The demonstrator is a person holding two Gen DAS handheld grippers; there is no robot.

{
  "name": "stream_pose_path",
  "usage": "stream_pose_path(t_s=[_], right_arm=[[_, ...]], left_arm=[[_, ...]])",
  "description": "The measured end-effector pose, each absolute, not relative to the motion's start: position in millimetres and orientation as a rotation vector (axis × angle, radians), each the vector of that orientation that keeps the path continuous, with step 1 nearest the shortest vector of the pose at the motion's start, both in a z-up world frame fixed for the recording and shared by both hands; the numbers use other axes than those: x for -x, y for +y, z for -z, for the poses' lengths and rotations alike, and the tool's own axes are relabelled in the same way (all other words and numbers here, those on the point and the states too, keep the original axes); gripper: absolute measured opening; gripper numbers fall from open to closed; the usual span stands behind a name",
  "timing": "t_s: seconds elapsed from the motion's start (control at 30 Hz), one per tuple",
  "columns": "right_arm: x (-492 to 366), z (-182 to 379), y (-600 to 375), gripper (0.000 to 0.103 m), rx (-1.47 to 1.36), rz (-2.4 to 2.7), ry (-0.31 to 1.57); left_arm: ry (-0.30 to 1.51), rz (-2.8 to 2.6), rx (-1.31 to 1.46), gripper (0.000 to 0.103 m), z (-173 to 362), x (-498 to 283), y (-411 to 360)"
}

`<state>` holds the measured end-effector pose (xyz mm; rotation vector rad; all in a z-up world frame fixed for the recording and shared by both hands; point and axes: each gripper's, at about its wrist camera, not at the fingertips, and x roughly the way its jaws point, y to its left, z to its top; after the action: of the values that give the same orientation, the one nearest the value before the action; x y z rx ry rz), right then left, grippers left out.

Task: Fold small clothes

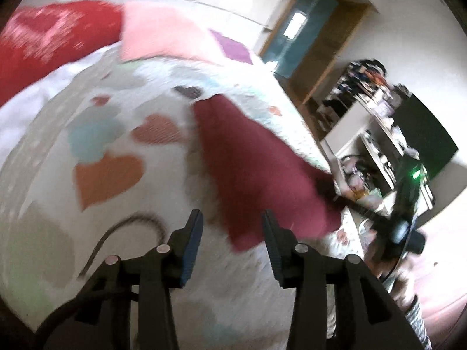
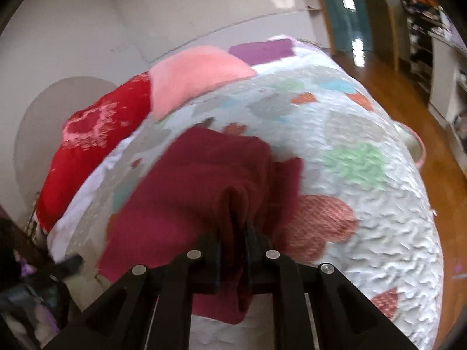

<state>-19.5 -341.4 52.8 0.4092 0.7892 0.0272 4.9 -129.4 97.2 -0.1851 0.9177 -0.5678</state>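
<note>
A maroon cloth (image 1: pixel 256 169) lies spread on a white quilt (image 1: pixel 122 110) with coloured hearts. My left gripper (image 1: pixel 232 227) is open and empty, just short of the cloth's near edge. In the right wrist view the same maroon cloth (image 2: pixel 198 180) is bunched between the fingers of my right gripper (image 2: pixel 235 233), which is shut on a fold of it and holds that edge up off the quilt (image 2: pixel 364 204). The right gripper also shows in the left wrist view (image 1: pixel 402 221), at the cloth's right end by the bed's edge.
A red pillow (image 2: pixel 96 137), a pink pillow (image 2: pixel 192 73) and a purple cloth (image 2: pixel 262 49) lie at the head of the bed. A dark cord (image 1: pixel 128 227) lies on the quilt. Shelves (image 1: pixel 379 134) and a teal door (image 1: pixel 303 26) stand beyond a wooden floor (image 2: pixel 408 93).
</note>
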Motion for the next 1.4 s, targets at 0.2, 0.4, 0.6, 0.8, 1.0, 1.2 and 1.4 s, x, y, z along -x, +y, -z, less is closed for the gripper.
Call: stream_pose_path(t_s=[0.2, 0.4, 0.6, 0.8, 1.0, 1.2, 1.4], right_arm=[[19, -20, -334, 0.017, -0.418, -0.044, 0.815], [34, -40, -372, 0.059, -0.538, -0.029, 0.749], [2, -67, -367, 0.024, -0.558, -0.084, 0.707], [-77, -11, -334, 0.020, -0.550, -0.137, 0.981], [-46, -47, -336, 0.038, -0.481, 0.031, 0.814], [2, -42, -379, 0.092, -0.601, 0.034, 0.738], [-2, 5, -403, 0.092, -0.831, 0.005, 0.766]], left_arm=[[1.028, 0.497, 0.044, 0.051, -56, -49, -182], [1.037, 0.519, 0.035, 0.052, -41, -41, -169], [1.002, 0.508, 0.015, 0.054, -38, -31, -174], [1.015, 0.533, 0.023, 0.059, -36, -33, -172], [0.962, 0.596, 0.101, 0.059, -63, -18, -136], [1.011, 0.576, 0.274, 0.064, -53, -59, -102], [1.057, 0.654, 0.298, 0.078, -41, -100, -127]])
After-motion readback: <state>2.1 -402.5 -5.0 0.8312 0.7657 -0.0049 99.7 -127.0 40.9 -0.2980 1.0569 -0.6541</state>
